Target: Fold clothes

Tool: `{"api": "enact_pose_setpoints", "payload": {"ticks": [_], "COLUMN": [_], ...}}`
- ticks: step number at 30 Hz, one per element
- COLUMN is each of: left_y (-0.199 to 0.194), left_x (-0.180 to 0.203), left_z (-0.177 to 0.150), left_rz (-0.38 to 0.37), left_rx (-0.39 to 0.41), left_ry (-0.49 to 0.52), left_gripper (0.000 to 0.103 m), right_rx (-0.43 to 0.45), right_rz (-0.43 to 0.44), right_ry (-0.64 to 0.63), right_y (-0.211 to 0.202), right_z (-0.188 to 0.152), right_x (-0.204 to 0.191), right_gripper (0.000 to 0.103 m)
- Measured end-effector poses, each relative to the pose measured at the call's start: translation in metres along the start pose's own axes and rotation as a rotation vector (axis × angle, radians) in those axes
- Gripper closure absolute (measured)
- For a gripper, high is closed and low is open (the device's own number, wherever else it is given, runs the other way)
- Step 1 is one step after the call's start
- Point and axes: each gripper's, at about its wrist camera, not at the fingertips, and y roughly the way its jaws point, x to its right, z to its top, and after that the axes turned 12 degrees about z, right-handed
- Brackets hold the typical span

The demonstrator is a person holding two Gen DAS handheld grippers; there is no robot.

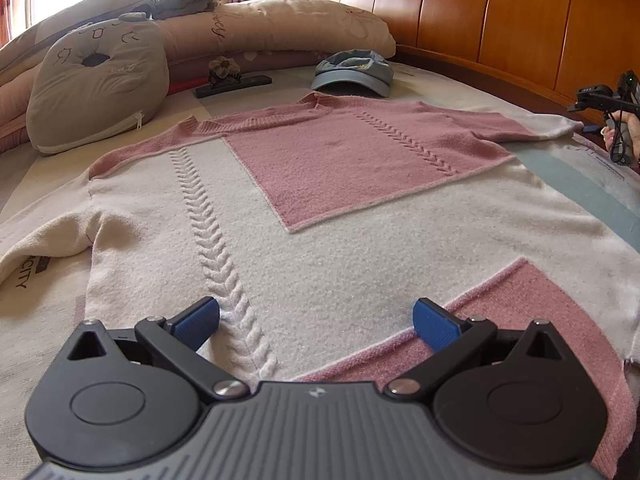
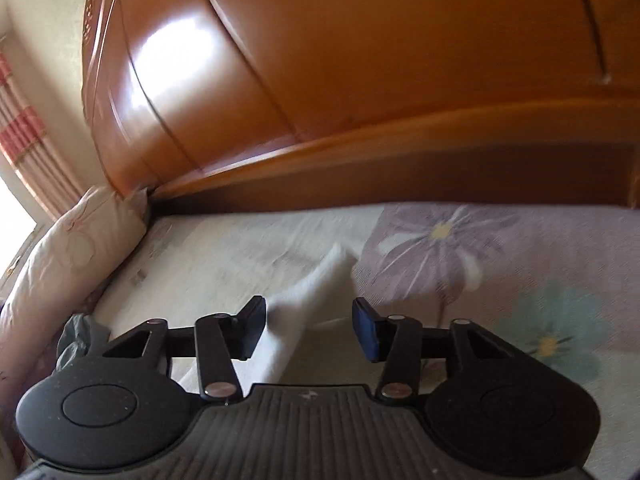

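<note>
I have the sweater [image 1: 320,208] spread flat on the bed [image 1: 592,184], hem near me and neck at the far end, pink and cream knit with a cable running up each side. My left gripper [image 1: 316,322] hovers low over the near hem with its fingers wide apart and nothing between them; the left cable [image 1: 212,216] passes just beside the left pad. My right gripper [image 2: 309,326] is over at the right edge of the bed by the headboard [image 2: 360,60], fingers apart, and a cream sleeve end [image 2: 312,300] lies in the gap; the pads do not look pressed on it, so I read it as loose, though that view is blurred. From the left camera I can see the hand [image 1: 624,136] carrying that tool at the far right. This knit looks soft, thick and limp: it should drape and sag from any pinch, stretch if pulled hard, and cling to the bedsheet instead of sliding. I would grip it at firm edges, the ribbed cuff, the hem or the shoulder seam, taking both layers, and lift before carrying across. A cap [image 1: 352,72] and cushion [image 1: 96,84] sit beyond the collar, clear of the fold.
</note>
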Motion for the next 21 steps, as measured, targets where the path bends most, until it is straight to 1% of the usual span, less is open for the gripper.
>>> {"api": "enact_pose_setpoints", "payload": {"ticks": [2, 4, 5, 6, 7, 8, 10, 12, 14, 15, 18, 21], "left_y": [-0.001, -0.001, 0.0, 0.001, 0.001, 0.001, 0.001, 0.003, 0.004, 0.004, 0.005, 0.008], "left_x": [0.002, 0.004, 0.005, 0.007, 0.008, 0.008, 0.008, 0.008, 0.008, 0.009, 0.009, 0.01], "left_z": [0.0, 0.0, 0.0, 0.0, 0.0, 0.0, 0.0, 0.0, 0.0, 0.0, 0.001, 0.003], "left_rz": [0.0, 0.002, 0.004, 0.006, 0.008, 0.011, 0.008, 0.007, 0.01, 0.012, 0.016, 0.024], "left_rx": [0.0, -0.001, -0.002, -0.003, -0.002, -0.001, -0.002, -0.002, 0.003, 0.003, 0.0, -0.002], "left_ry": [0.003, 0.008, 0.012, 0.016, 0.019, 0.023, 0.018, 0.012, 0.013, 0.014, 0.016, 0.015], "left_gripper": [0.001, 0.001, 0.001, 0.001, 0.001, 0.001, 0.001, 0.001, 0.001, 0.001, 0.001, 0.001], "right_rx": [0.03, 0.031, 0.008, -0.017, -0.044, -0.066, -0.106, -0.141, -0.174, -0.172, -0.112, -0.077], "right_rz": [0.025, 0.068, 0.103, 0.138, 0.165, 0.17, 0.117, 0.013, 0.062, 0.114, 0.227, 0.296], "right_ry": [0.012, 0.005, -0.001, -0.006, -0.005, -0.002, -0.002, -0.001, 0.037, 0.075, 0.122, 0.143], "right_y": [-0.013, -0.019, -0.017, -0.015, -0.012, -0.005, 0.001, 0.006, 0.011, 0.012, 0.02, 0.036], "right_z": [0.011, 0.019, 0.021, 0.021, 0.021, 0.019, 0.012, 0.002, -0.008, -0.012, -0.014, -0.009], "right_x": [0.0, -0.006, -0.01, -0.014, -0.018, -0.023, -0.026, -0.025, -0.013, -0.005, 0.008, 0.015], "right_gripper": [0.047, 0.041, 0.032, 0.028, 0.028, 0.028, 0.028, 0.028, 0.027, 0.027, 0.023, 0.022]}}
